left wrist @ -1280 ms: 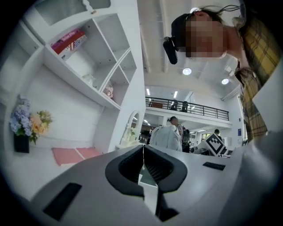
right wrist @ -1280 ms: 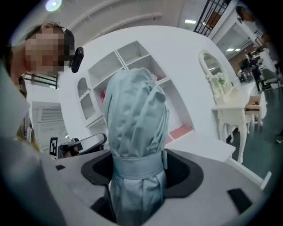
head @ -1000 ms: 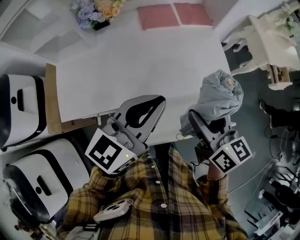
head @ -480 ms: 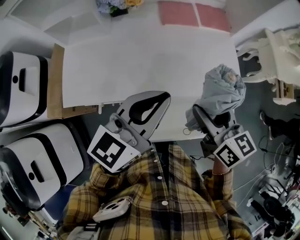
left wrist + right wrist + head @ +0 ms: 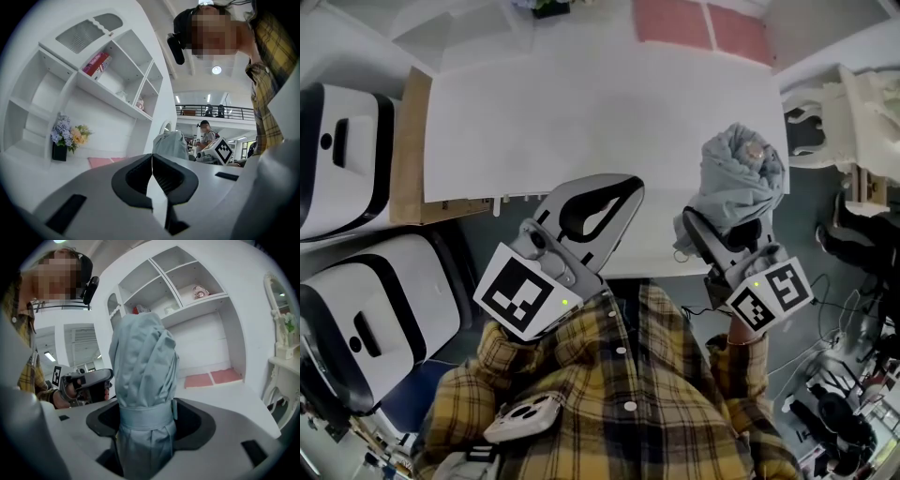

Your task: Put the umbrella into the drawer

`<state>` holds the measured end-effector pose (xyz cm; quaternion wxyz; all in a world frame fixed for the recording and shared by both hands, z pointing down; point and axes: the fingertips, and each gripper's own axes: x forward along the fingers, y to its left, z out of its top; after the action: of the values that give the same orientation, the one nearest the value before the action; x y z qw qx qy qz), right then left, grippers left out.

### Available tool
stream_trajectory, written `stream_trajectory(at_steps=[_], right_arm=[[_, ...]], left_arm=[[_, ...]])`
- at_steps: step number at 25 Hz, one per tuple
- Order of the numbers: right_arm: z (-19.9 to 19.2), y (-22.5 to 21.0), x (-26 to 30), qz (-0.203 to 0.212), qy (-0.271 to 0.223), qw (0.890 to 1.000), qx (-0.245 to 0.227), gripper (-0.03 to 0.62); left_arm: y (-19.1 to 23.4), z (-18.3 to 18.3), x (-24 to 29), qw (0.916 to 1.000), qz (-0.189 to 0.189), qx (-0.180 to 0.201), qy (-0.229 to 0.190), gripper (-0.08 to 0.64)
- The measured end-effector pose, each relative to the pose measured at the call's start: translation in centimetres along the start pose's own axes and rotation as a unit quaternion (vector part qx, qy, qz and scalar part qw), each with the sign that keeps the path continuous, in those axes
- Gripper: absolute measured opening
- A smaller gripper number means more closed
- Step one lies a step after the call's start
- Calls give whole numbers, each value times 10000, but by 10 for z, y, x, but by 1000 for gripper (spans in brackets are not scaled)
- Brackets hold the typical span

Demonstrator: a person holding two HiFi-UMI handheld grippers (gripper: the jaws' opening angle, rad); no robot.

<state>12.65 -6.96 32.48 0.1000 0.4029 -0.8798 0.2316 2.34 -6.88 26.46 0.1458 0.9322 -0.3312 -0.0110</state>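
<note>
White desk (image 5: 581,112) spreads wide; at its corner right gripper (image 5: 722,239) clamps the umbrella (image 5: 741,173), left gripper (image 5: 619,192) closed empty.

umbrella (image 5: 143,376): crinkly matt cloth | desk top (image 5: 581,122): smooth matt white | left gripper (image 5: 151,159): matt grey plastic | shirt (image 5: 609,394): soft plaid cloth

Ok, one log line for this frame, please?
left claw: shut, empty | right claw: shut on folded grey umbrella | place: right edge of white desk | stage: held, not yet stowed
</note>
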Motion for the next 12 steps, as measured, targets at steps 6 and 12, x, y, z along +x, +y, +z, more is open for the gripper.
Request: stream_trajectory(at_steps=[6, 12], right_arm=[[-32, 5, 22, 76, 367, 9989, -263, 324], [-56, 1, 25, 106, 859, 9939, -687, 324]], left_arm=[[18, -25, -14, 10000, 57, -46, 20, 21], [18, -41, -17, 9998, 79, -138, 134, 21]])
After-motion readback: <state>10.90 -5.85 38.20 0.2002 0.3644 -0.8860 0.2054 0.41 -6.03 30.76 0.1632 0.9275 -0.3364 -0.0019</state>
